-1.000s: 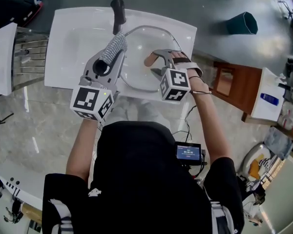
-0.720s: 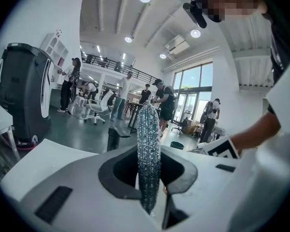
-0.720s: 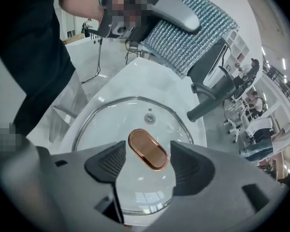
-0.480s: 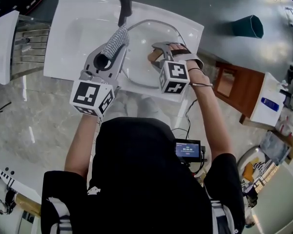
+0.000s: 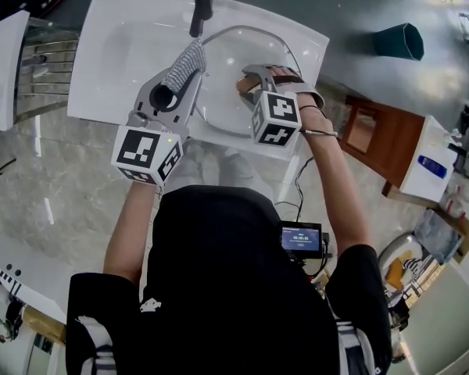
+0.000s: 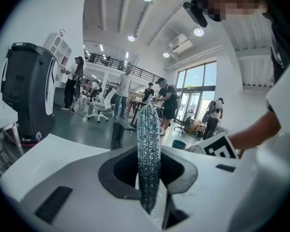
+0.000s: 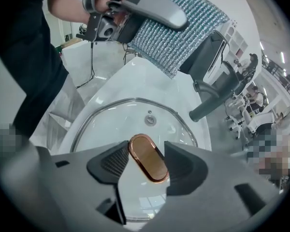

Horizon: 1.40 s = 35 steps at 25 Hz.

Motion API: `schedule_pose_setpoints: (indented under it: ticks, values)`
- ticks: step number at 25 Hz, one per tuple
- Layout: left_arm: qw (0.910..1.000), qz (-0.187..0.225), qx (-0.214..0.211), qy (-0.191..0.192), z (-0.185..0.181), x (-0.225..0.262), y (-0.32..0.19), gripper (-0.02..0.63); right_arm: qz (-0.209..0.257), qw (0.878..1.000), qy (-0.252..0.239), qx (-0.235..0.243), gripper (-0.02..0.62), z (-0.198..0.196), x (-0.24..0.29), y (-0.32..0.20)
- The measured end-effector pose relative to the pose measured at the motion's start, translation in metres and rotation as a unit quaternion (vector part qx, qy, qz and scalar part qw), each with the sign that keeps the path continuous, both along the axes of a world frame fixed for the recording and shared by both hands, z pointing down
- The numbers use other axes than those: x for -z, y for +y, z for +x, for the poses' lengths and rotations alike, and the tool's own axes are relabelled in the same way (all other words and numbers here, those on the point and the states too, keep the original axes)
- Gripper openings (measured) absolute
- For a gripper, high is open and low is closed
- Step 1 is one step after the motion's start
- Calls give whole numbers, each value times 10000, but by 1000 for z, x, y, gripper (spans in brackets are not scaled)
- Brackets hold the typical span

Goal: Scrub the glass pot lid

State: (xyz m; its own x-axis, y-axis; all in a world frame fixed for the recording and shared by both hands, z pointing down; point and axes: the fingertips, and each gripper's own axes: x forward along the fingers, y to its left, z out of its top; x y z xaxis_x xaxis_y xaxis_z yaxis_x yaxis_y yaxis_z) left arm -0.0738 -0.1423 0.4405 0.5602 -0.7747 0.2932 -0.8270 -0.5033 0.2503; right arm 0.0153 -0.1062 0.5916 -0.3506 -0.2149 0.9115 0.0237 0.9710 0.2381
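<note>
A: Where is the lid point(image 5: 230, 67) lying?
B: It is lying flat in the sink point(image 5: 117, 53), just in front of the tap point(image 5: 200, 5).
A: What is the left gripper point(image 6: 149, 170) doing?
B: Its fingers are clamping a silvery scrubber point(image 6: 149, 144) and holding it over the lid's left rim.
A: And the right gripper point(image 7: 145, 164)?
B: Its fingers point(image 7: 113, 162) are closing around the lid's knob point(image 7: 147, 156). The knob is sitting between them, one finger on each side, and they are not yet pressing on it.
</note>
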Motion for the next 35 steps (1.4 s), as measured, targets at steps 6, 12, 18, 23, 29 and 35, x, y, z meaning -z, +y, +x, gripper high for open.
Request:
schedule_pose_setpoints:
  ticks: [6, 12, 18, 23, 29, 35]
  values:
    - [9998, -77, -122, -139, 2, -10, -1, 69, 45, 9998, -104, -180, 213, -1, 0, -2]
    - [9933, -217, -614, -953, 9, -34, 6, 69, 50, 9995, -208, -240, 213, -1, 1, -2]
    - [9672, -253, -1337, -2143, 16, -70, 13, 69, 52, 9990, -297, -334, 213, -1, 0, -3]
    - [9411, -340, -1860, -2804, 16, -97, 10, 69, 19, 9992, -237, -315, 212, -2, 0, -2]
    - [9052, -49, -2279, -3587, 17, -116, -5, 69, 41, 9991, -234, -342, 210, -1, 0, -3]
    - [8646, 384, -2620, -4271, 27, -130, -14, 69, 66, 9989, -266, -392, 209, -3, 0, -3]
